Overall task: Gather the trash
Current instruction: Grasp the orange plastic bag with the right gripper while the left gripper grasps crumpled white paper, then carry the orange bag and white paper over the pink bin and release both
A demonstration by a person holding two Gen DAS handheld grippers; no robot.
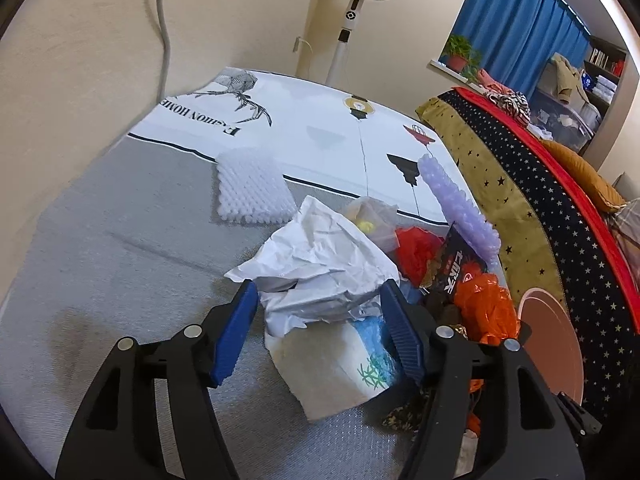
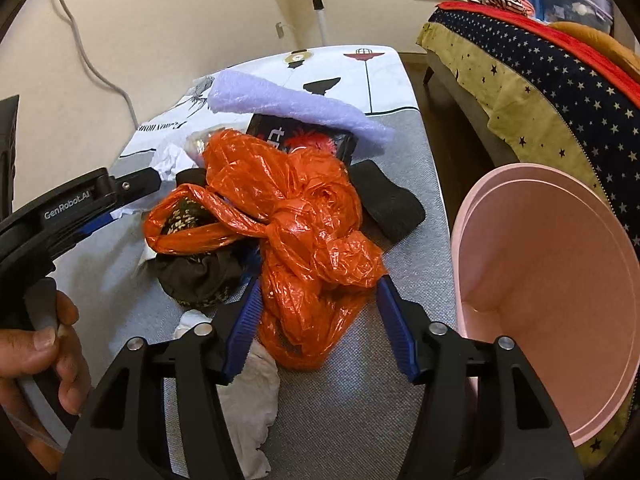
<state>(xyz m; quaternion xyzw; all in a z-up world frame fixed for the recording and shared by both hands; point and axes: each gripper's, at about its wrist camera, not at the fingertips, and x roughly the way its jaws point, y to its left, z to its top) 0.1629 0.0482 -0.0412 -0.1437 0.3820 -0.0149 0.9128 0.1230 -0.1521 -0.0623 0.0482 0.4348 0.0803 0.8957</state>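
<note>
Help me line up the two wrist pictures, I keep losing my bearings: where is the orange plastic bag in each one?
Left wrist: the orange plastic bag lies at lower right, just right of the left gripper.
Right wrist: it fills the centre, its near end between the right gripper's open jaws.
Shared landmark: the pink bin, right of the bag in both.

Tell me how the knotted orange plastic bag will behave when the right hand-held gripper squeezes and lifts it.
The orange plastic bag is thin, crinkled film, so it will probably crush flat rather than resist. Its glossy surface may slip between the pads. It looks light, and its loose handle loop would likely dangle and might drag the dark cloth beside it.
</note>
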